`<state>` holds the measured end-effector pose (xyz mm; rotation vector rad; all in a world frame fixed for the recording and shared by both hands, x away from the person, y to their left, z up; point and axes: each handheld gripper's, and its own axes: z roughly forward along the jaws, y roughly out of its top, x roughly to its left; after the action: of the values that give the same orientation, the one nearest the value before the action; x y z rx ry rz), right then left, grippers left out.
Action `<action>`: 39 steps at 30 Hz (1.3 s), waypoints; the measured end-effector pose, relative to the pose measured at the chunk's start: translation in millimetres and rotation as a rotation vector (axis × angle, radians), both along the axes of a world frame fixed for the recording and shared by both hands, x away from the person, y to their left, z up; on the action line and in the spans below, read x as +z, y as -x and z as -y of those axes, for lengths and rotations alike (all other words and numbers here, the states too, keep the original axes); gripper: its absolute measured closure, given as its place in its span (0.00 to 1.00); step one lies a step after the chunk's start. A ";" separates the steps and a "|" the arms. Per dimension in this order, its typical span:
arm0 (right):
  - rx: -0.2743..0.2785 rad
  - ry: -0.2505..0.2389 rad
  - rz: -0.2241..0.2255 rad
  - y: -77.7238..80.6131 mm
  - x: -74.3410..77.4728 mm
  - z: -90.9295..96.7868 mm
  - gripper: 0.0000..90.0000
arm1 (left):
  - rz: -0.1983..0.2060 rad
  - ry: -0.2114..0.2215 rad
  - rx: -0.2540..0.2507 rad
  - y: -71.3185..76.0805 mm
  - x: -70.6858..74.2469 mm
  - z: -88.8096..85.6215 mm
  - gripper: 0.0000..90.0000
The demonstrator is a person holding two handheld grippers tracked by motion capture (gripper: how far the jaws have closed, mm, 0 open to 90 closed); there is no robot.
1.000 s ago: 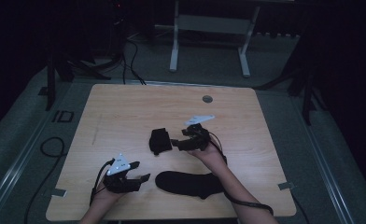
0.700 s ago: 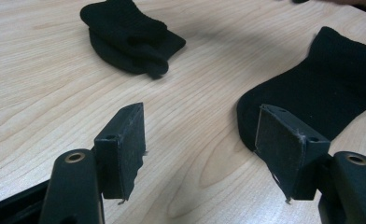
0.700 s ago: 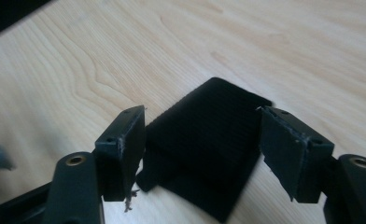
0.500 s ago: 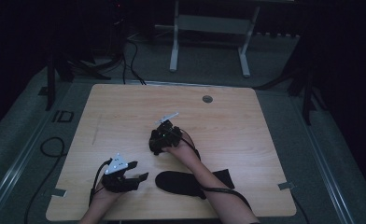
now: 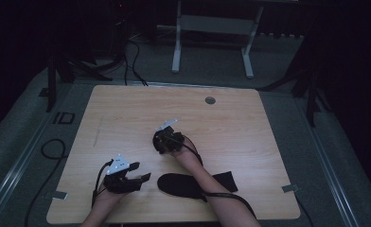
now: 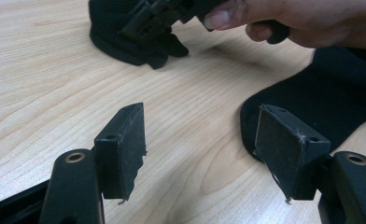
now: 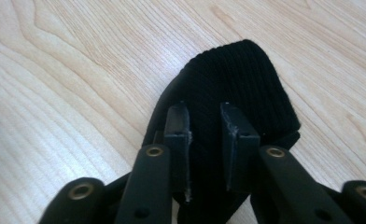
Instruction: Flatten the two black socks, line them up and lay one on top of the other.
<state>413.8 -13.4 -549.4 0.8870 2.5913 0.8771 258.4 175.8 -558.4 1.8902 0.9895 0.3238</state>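
Two black socks lie on the wooden table (image 5: 250, 127). A bunched sock (image 5: 158, 144) (image 7: 246, 79) (image 6: 120, 42) sits mid-table. My right gripper (image 5: 162, 141) (image 7: 205, 144) presses down on it, jaws narrowly apart with ribbed fabric pinched between them. A flat sock (image 5: 183, 185) (image 6: 312, 102) lies near the front edge, partly under the person's right forearm. To its left my left gripper (image 5: 141, 171) (image 6: 202, 149) stands open just above the wood, with nothing between its jaws and its right pad beside the flat sock's toe.
A round grommet (image 5: 210, 100) is set in the table's far side. A white frame (image 5: 212, 38) stands on the floor behind the table, and a cable (image 5: 51, 146) loops on the floor at the left. Bare wood surrounds both socks.
My right gripper has swung left from beside the bunched sock onto it and closed on its fabric. The left gripper has stayed in place, open.
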 end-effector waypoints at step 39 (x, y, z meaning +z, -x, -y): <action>0.091 -0.365 0.073 64.1 101.0 53.1 0.85 | 0.178 -0.012 0.067 -32.6 50.7 85.7 0.64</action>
<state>349.7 -66.4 -448.4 0.8091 2.4657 1.4127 291.0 90.1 -507.6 1.8071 0.9337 0.5295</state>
